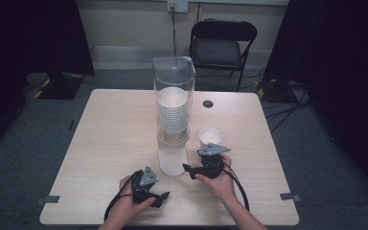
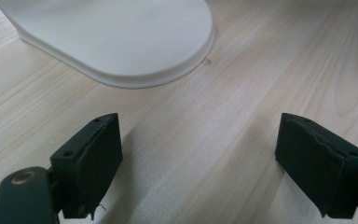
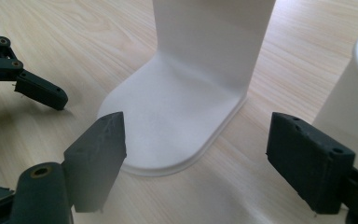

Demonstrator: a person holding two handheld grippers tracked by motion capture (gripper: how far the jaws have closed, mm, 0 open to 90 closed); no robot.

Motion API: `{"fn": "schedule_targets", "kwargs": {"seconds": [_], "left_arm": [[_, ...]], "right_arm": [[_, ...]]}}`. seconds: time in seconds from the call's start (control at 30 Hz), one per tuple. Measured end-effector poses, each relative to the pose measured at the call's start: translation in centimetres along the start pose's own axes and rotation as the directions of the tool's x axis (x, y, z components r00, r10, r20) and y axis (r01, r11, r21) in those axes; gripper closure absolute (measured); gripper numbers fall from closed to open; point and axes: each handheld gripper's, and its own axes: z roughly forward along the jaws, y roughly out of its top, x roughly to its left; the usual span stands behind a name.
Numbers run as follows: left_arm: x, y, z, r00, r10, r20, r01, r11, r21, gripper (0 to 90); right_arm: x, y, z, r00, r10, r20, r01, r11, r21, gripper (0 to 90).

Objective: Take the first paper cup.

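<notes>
Setting: pale wood-grain table [image 1: 110, 139] on grey carpet, with a black folding chair [image 1: 223, 45] against the far wall and dark curtains at both sides.
Paper cup: single white cup [image 1: 209, 138], upright with its mouth open and nothing visible inside, standing on the table just right of the dispenser and just beyond the right gripper; in the right gripper view its wall [image 3: 354, 102] rises at the right edge.
Dispenser: tall clear tube [image 1: 173, 96] on a white stand with a rounded flat base [image 3: 168, 126], near the table's middle.
Dispenser contents: stack of nested white cups [image 1: 172, 115] inside the tube, the top cup's mouth facing up.
Right gripper: right gripper [image 1: 188, 168] held in the person's right hand [image 1: 219, 182], jaws pointing left toward the dispenser base, standing well apart with nothing between them; the cup sits outside the jaws.
Left gripper: left gripper [image 1: 165, 196] held in the left hand [image 1: 126, 203] near the front table edge, low over the wood, jaws spread wide and holding nothing, the dispenser base just ahead of them.
</notes>
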Motion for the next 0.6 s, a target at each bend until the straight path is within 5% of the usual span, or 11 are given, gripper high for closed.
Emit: {"fn": "schedule_targets", "kwargs": {"seconds": [0.6], "left_arm": [[0.0, 0.0, 0.0, 1.0000, -0.001, 0.001, 0.001, 1.0000, -0.001, 14.1]], "right_arm": [[1.2, 1.9, 0.4, 0.9990, -0.021, -0.039, 0.021, 1.000, -0.011, 18.8]]}}
